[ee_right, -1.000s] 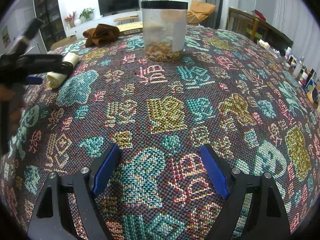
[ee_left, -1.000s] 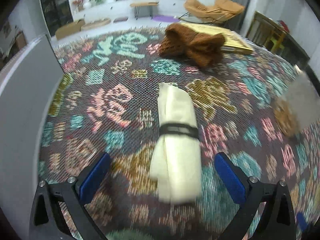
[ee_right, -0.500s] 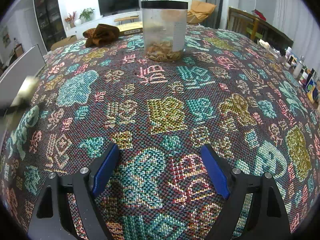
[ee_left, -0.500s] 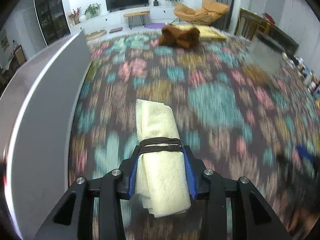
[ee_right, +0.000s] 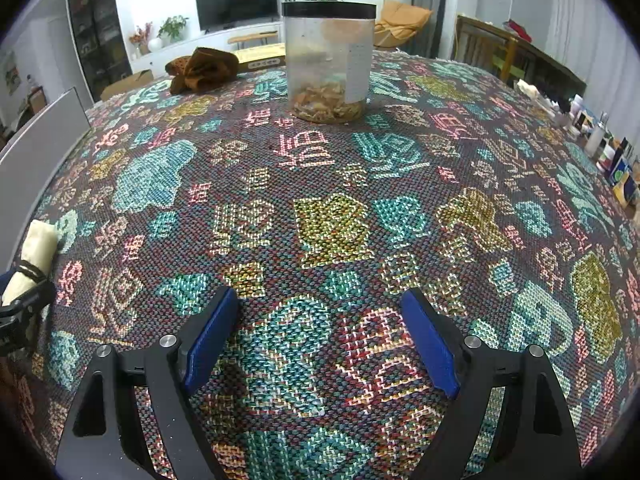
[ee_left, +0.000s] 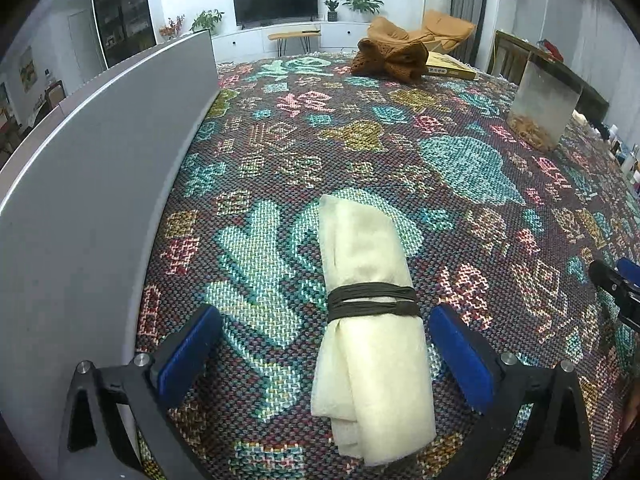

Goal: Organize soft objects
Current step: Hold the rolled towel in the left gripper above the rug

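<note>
A cream cloth roll (ee_left: 368,300) tied with a dark band lies on the patterned tablecloth (ee_left: 460,168), close to the grey panel. My left gripper (ee_left: 324,316) straddles it, jaws opening wide, and neither blue pad touches the roll. In the right wrist view the same roll (ee_right: 38,244) shows at the far left edge. A brown knitted piece (ee_left: 390,60) lies crumpled at the far side of the table, also visible from the right wrist (ee_right: 202,68). My right gripper (ee_right: 320,312) hovers open over bare tablecloth with nothing between its fingers.
A grey upright panel (ee_left: 100,184) borders the table on the left. A clear jar (ee_right: 330,60) with a black lid stands mid-table toward the far side. A yellowish book (ee_left: 448,66) lies behind the brown piece. Small bottles (ee_right: 600,140) crowd the right edge.
The left gripper closed on the cream roll, carried it toward the near side beside the grey panel, then opened, leaving it on the cloth. The right gripper has not moved.
</note>
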{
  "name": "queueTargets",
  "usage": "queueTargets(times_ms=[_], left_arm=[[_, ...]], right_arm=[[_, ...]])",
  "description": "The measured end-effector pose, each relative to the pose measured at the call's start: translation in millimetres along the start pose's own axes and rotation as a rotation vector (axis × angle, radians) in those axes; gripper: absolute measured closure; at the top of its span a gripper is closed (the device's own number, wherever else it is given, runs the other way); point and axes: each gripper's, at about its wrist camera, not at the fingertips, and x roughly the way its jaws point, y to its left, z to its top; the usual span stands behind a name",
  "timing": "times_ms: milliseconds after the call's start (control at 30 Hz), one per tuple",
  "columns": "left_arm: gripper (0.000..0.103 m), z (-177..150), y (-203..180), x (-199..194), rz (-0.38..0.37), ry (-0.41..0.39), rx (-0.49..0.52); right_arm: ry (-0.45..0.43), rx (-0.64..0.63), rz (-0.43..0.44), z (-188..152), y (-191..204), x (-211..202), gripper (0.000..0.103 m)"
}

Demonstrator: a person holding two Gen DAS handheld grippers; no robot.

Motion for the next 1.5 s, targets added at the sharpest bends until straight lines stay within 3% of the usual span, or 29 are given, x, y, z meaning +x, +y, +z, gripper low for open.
queueTargets(times_ms=[1500], left_arm=[[0.000, 0.0, -0.2, -0.5, 0.000, 0.000, 0.000]], right_arm=[[0.005, 0.003, -0.009, 0.1, -1.4, 2.1, 0.016]])
